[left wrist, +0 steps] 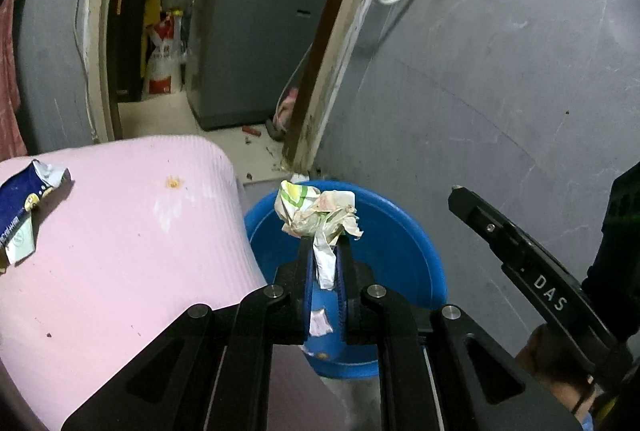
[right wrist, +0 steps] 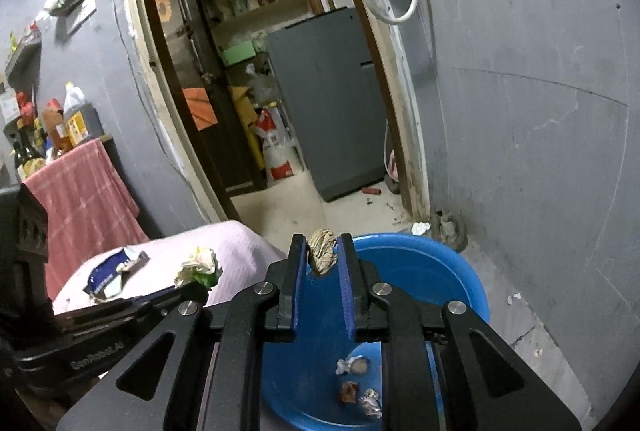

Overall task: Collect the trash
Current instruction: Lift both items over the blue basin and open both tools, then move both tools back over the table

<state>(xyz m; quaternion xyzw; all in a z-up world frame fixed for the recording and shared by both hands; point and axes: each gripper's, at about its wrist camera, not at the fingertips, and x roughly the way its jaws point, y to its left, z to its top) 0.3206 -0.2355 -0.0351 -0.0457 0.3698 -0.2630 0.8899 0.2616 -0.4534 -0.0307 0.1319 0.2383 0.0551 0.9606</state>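
Grey walls frame us as we hang over the blue basin (right wrist: 460,271). Our left gripper (left wrist: 325,237) pinches a crumpled wrapper (left wrist: 320,211), light, springy, best held by its tail; our right gripper (right wrist: 323,251) clamps a brown paper wad (right wrist: 322,249), soft and crushable.

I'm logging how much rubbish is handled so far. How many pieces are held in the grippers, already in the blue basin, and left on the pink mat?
Held in grippers: 2, the crumpled paper in the left gripper and the brown wad in the right gripper
In the blue basin: 3 scraps
On the pink mat: 1, the blue wrapper
Total: 6
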